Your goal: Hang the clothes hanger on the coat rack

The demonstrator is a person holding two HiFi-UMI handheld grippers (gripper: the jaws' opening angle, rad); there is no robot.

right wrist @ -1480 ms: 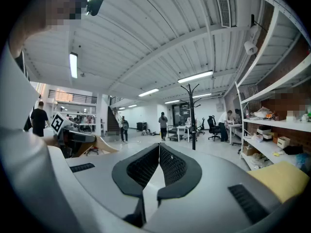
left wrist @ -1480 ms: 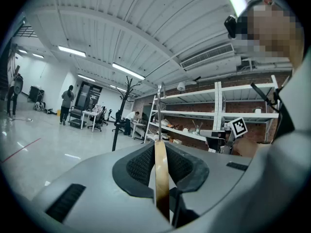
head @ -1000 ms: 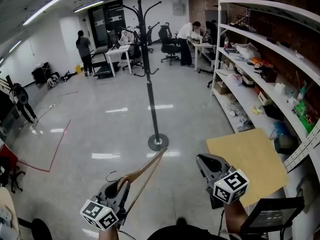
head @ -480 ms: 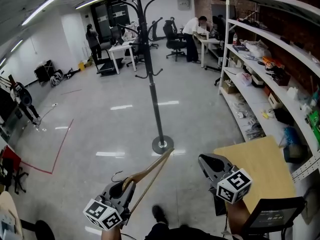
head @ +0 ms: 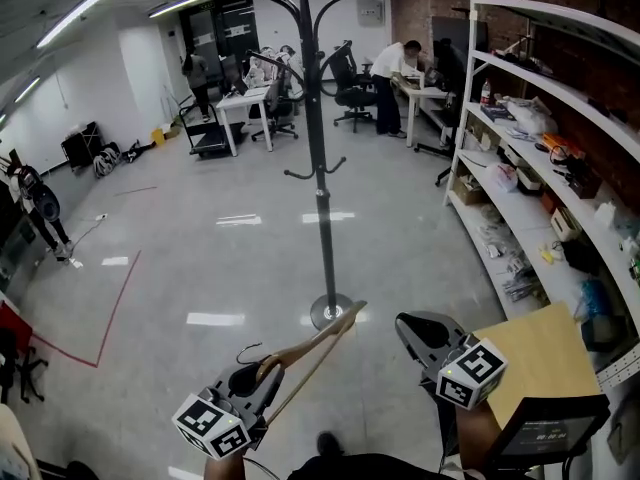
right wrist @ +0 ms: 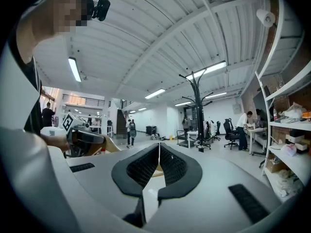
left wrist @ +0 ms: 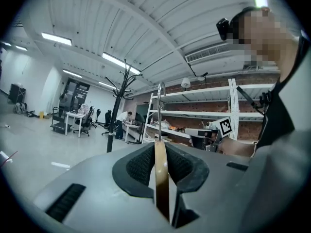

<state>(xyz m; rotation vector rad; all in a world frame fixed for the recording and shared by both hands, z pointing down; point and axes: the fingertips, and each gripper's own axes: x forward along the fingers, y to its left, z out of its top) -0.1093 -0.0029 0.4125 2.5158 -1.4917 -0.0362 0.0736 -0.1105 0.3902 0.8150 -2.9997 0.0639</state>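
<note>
A wooden clothes hanger point(head: 312, 352) with a metal hook point(head: 243, 350) sticks out of my left gripper point(head: 258, 378), which is shut on its neck at the bottom left of the head view. In the left gripper view the hanger point(left wrist: 161, 178) stands edge-on between the black pads. The black coat rack point(head: 317, 138) stands ahead on its round base point(head: 331, 311), apart from the hanger's tip. It also shows as the coat rack point(left wrist: 116, 113) and coat rack point(right wrist: 198, 108) in both gripper views. My right gripper point(head: 412, 330) is shut and holds nothing.
White shelves point(head: 545, 118) full of clutter line the right wall. A tan tabletop point(head: 540, 353) lies at the lower right next to a dark chair point(head: 545, 433). People stand at desks point(head: 245, 103) at the back. Red tape point(head: 112, 310) marks the floor on the left.
The coat rack has grown larger and nearer in the head view as both grippers travelled forward. The tan tabletop has slid towards the right edge. The hold on the hanger is unchanged.
</note>
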